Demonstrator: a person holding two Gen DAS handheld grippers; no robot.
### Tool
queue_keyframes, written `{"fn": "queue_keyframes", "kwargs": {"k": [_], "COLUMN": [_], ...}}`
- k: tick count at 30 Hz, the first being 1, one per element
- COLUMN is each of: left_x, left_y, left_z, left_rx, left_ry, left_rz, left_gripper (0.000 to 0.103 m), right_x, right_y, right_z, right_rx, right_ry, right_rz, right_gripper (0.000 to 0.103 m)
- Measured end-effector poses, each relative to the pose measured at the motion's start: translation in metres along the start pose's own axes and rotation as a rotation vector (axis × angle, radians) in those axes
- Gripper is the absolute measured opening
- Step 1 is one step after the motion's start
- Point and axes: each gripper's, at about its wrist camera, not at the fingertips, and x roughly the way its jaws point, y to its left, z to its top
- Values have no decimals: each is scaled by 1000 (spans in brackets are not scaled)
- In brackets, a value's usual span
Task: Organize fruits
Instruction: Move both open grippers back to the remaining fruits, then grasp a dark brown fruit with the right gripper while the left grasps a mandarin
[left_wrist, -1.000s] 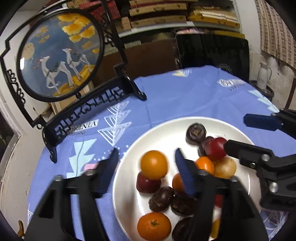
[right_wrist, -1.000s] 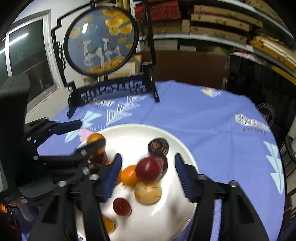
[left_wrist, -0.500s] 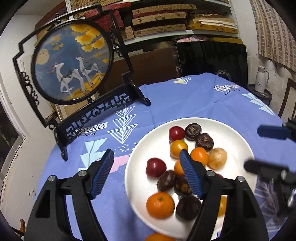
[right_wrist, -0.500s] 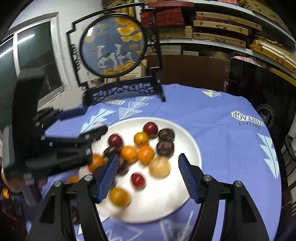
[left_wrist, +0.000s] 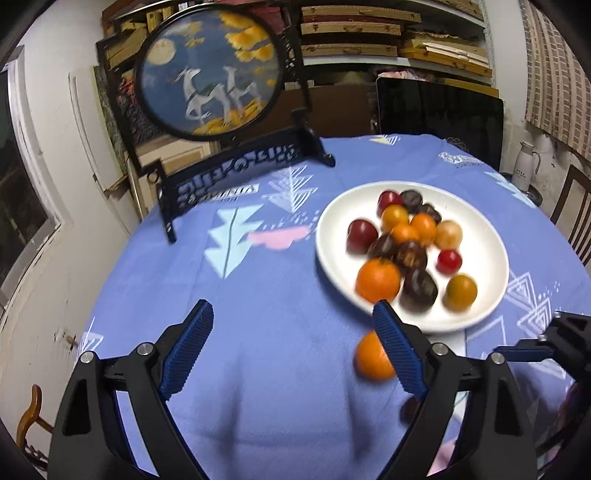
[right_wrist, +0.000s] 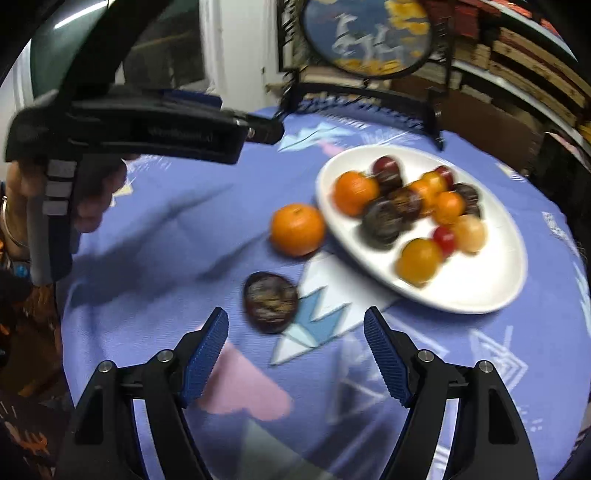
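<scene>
Now both claws opening, empty: left claw, right claw

We're in a home room: tablecloth-covered table, decorative deer screen, cluttered shelves, wooden chair.

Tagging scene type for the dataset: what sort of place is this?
Probably a home room used as storage or a craft workshop: a round table under a blue tablecloth, a decorative round deer screen on a stand, and wall shelves stacked with flat boxes.
</scene>
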Motion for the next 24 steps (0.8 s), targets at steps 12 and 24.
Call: {"fn": "queue_keyframes", "kwargs": {"k": [12,24], "left_x": [5,31], "left_y": [22,-47], "left_z": [-26,-32], "left_rx": [-20,149], "left_ry": [54,107], "left_rz": [-28,-139], "left_gripper": [86,86], "right_x": [39,-16], "right_y": [13,-33], "right_z": [10,-4], "right_rx": [27,91], "right_ry": [73,-13], "right_rz": [34,-37], "right_gripper": [43,43]}}
